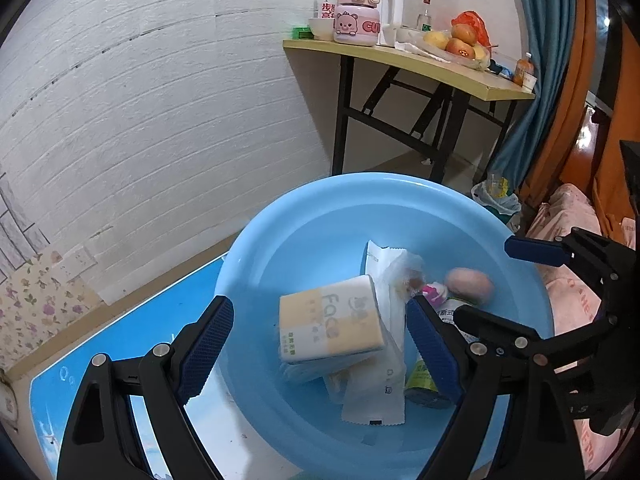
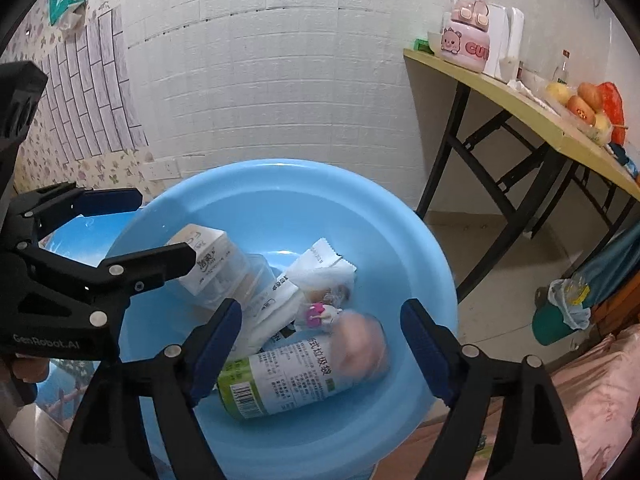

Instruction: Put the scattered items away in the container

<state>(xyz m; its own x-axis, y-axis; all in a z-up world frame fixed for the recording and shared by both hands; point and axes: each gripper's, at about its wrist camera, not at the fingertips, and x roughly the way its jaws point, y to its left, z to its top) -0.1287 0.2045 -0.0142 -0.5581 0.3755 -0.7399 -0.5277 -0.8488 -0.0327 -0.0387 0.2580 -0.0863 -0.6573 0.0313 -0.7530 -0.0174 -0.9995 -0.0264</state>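
A light blue basin point(image 1: 304, 220) point(image 2: 420, 248) holds several items. In it lie a yellow-and-white tissue pack point(image 1: 332, 324) point(image 2: 208, 256), white sachets point(image 1: 376, 396) point(image 2: 324, 268), a green-and-white roll of bags point(image 2: 288, 376) point(image 1: 420, 376), a small pink toy point(image 2: 316, 314) point(image 1: 430, 292) and a blurred pink ball point(image 2: 360, 344) point(image 1: 470, 285). My left gripper point(image 1: 320, 350) is open and empty above the tissue pack. My right gripper point(image 2: 320, 350) is open and empty above the roll and the ball.
The basin stands on a blue patterned surface point(image 1: 132, 320). A folding table point(image 1: 412, 60) point(image 2: 520, 104) with a pink cooker, bottles and fruit stands at the white brick wall. A pink cloth point(image 2: 592, 392) lies at right. A green bin point(image 2: 556, 320) stands on the floor.
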